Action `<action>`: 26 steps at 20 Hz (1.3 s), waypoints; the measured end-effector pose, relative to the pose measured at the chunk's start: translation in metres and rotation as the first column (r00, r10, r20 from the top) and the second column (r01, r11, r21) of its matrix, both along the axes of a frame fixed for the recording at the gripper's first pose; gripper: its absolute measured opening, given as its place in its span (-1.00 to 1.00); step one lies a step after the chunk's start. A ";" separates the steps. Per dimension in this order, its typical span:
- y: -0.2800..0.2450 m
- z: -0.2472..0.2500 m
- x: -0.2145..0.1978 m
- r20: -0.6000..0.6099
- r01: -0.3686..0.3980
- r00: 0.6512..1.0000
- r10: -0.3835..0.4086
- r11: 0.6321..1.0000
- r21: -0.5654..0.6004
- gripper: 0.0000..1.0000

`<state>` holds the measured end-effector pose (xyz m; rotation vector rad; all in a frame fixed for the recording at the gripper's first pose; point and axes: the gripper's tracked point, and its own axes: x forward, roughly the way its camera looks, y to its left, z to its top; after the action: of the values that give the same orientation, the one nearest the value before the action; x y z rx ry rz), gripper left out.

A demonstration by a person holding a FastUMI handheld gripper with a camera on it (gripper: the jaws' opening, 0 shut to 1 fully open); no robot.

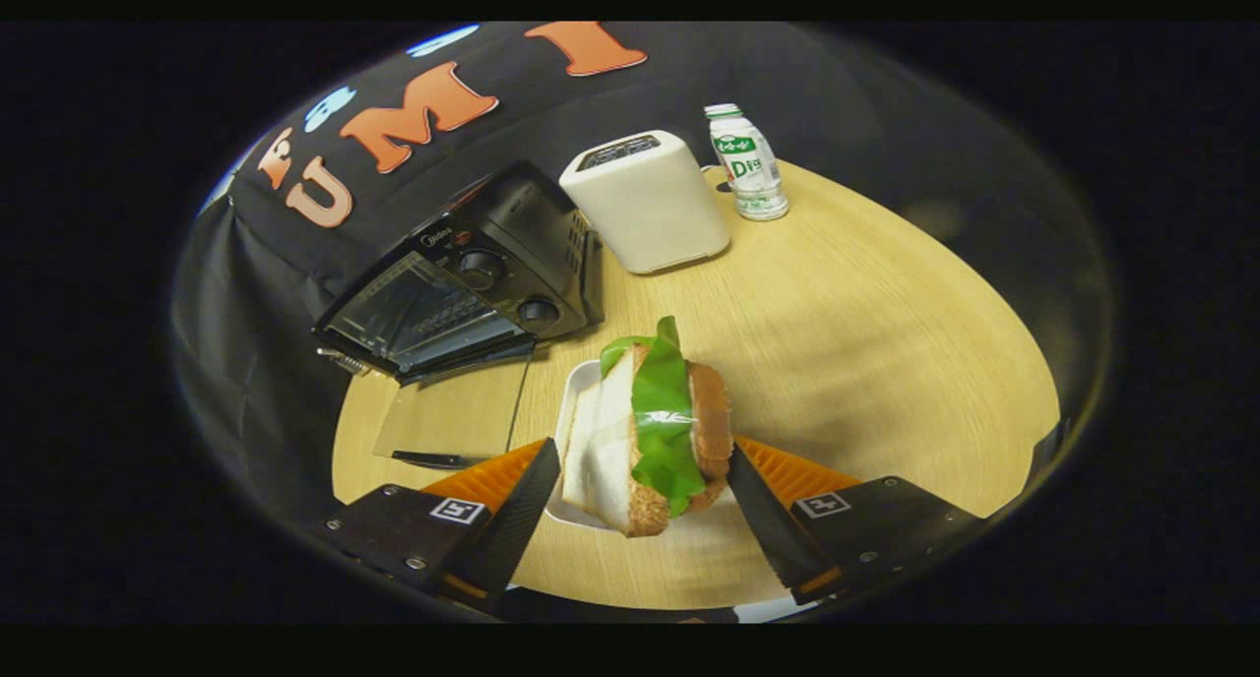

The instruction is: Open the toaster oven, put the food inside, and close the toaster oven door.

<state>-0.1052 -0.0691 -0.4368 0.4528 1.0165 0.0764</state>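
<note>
Holding sandwich (650, 431) pinched edgewise in the tool (645, 500), both fingers pressing, lifted above its white tray (576, 411); toaster oven (463, 283) far left, door down, ready for loading.

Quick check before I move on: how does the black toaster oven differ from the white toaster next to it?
The toaster oven is black, with a glass door hanging open and two knobs; the white toaster is plain, with slots on top. The oven is wider and lower, the toaster taller and narrower. Both stand on the wooden table, beyond the claw, which is shut on the sandwich.
</note>
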 end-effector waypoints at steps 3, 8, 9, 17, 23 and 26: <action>0.000 -0.006 0.000 -0.021 0.004 1.000 -0.003 1.000 0.016 0.45; 0.009 0.002 0.002 -0.034 0.050 0.998 -0.048 0.995 0.081 -0.23; 0.009 0.004 0.002 -0.030 0.048 0.998 -0.046 0.996 0.071 -0.28; 0.014 0.050 0.015 0.068 0.122 0.990 -0.127 0.990 0.070 -0.34; 0.044 0.102 0.032 0.164 0.133 0.974 -0.155 0.981 0.139 -0.34; 0.075 0.116 0.042 0.187 0.119 0.970 -0.157 0.973 0.199 -0.34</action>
<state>-0.0635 0.0060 -0.3206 0.6730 0.7786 0.0904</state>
